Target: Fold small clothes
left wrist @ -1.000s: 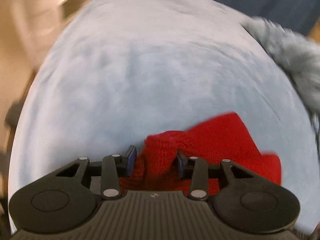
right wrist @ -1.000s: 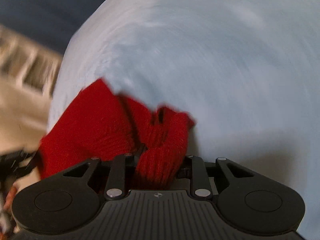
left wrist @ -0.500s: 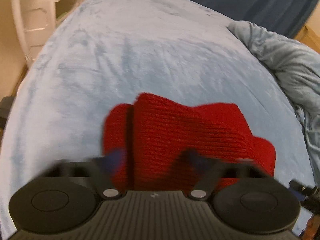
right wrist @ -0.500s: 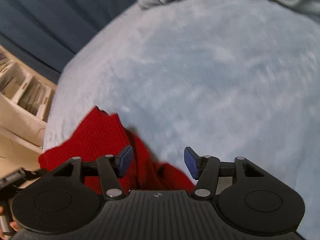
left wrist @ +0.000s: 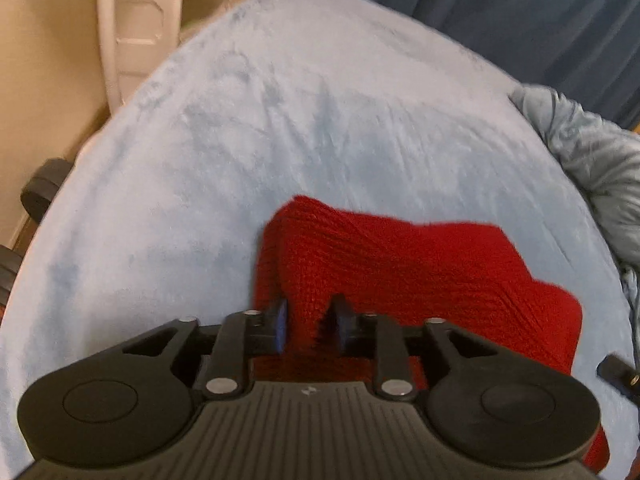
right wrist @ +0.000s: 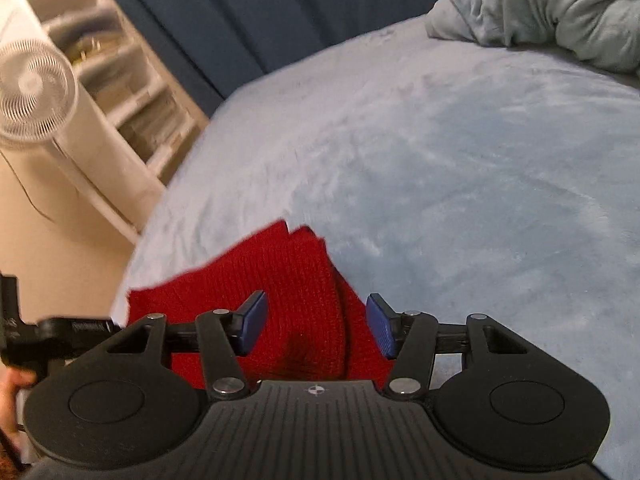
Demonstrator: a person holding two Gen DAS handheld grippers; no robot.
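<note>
A red knitted garment lies folded over on the pale blue bed cover. My left gripper is shut on a raised pinch of its near left edge. In the right wrist view the same red garment lies at the bed's near left edge. My right gripper is open, its blue pads standing on either side of the cloth, just above it. The left gripper's body shows at the far left of the right wrist view.
A crumpled grey-blue blanket lies at the far right of the bed. A white fan and white shelves stand left of the bed. A dark blue curtain hangs behind.
My right gripper let go of the red garment and opened. The garment went from a bunched lump to a flat fold. My left gripper opened briefly, then shut on the cloth again.
</note>
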